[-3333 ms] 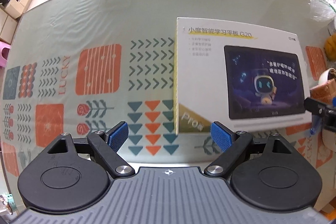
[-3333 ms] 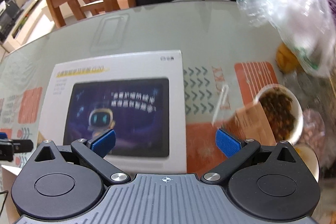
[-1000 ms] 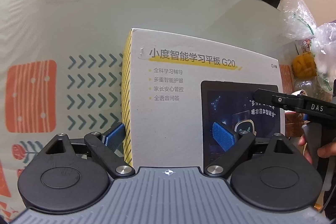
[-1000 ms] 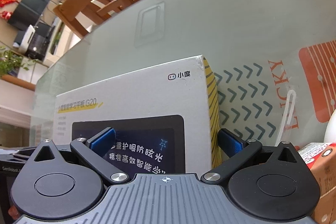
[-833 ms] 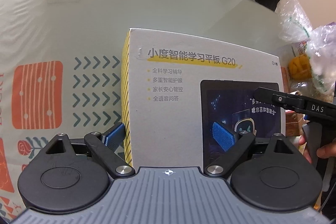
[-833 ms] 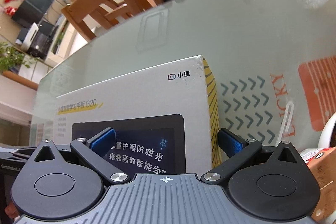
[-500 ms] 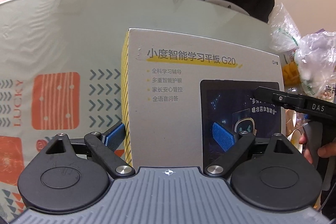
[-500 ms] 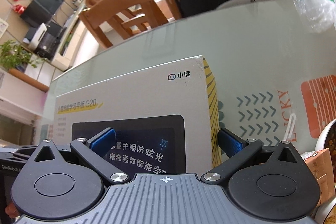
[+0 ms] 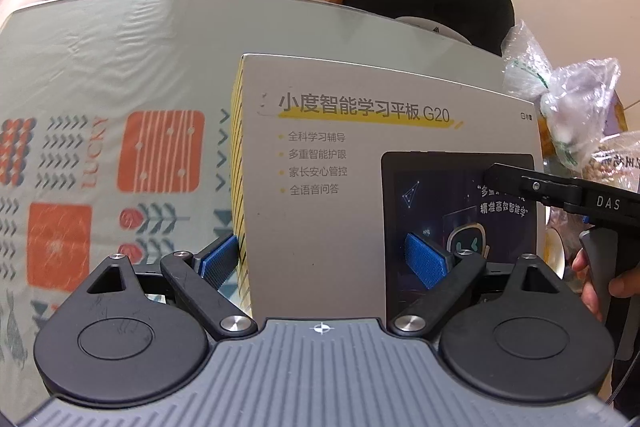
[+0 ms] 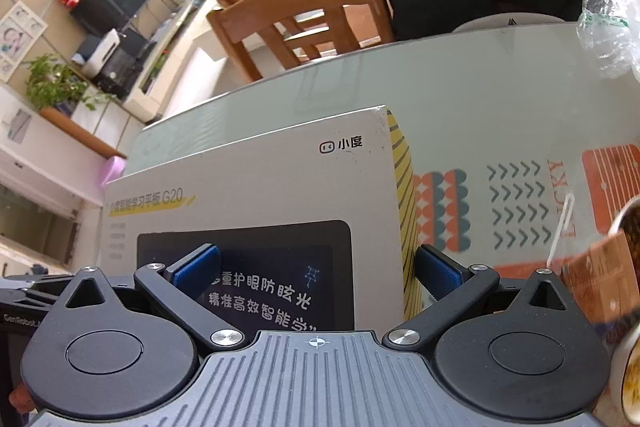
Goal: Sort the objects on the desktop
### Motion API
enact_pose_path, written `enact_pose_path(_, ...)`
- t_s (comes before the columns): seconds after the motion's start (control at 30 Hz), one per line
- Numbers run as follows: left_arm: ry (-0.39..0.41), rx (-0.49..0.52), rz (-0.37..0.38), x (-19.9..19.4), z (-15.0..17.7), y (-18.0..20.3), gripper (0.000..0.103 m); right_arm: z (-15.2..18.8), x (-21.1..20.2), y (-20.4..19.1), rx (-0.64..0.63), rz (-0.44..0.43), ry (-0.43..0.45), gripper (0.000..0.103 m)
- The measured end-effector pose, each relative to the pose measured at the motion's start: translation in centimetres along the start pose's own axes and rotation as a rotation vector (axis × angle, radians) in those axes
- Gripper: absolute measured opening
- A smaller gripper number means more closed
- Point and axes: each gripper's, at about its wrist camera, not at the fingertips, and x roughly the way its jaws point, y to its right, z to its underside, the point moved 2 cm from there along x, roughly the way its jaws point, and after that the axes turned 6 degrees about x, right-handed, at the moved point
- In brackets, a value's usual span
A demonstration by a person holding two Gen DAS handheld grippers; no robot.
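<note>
The left claw (image 9: 324,259) has its two blue pads set wide, one on the yellow striped side of the tablet box (image 9: 360,163) and one across its printed front, so it grips that box by its left end. The right claw (image 10: 316,271) does the same at the other end: one pad lies on the dark picture on the front, the other sits against the striped right side. Both are spread about as far as they go and clamped on cardboard, not empty.

Between them the box stands tilted up on edge, its face toward both cameras; I can't tell whether its lower edge is touching the desk (image 9: 120,39) or is lifted clear. A person's hand (image 9: 600,287) shows at the right, on the right claw's handle.

Beyond the box, the patterned cloth under glass is bare toward the far edge and the left side. At the desk's right edge things crowd together: crinkled plastic bags (image 9: 560,91), a brown carton (image 10: 600,275) and a bowl (image 10: 628,227) near the right corner, with a thin white stick (image 10: 562,223) lying beside them.

As I judge it, the sorting is barely begun. The box is in hand but not yet put anywhere, and the clutter on the right looks untouched.
</note>
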Motion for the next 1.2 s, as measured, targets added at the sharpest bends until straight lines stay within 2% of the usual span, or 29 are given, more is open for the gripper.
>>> enact_pose_path(0.7, 0.003, -0.029, -0.019, -6.4, 13.5, 3.6, 0.103, 12.1, -6.2, -0.8, -0.017, 0.001, -0.022, 0.103)
enact_pose_path(0.93, -0.011, -0.078, -0.005, -8.0, 17.7, 2.4, 0.103, 16.6, -7.6, -2.5, -0.023, 0.023, -0.03, 0.103)
enact_pose_path(1.2, -0.034, -0.074, 0.011, -10.6, 21.3, -0.4, 0.103, 21.7, -8.3, -5.6, -0.002, 0.047, -0.026, 0.103)
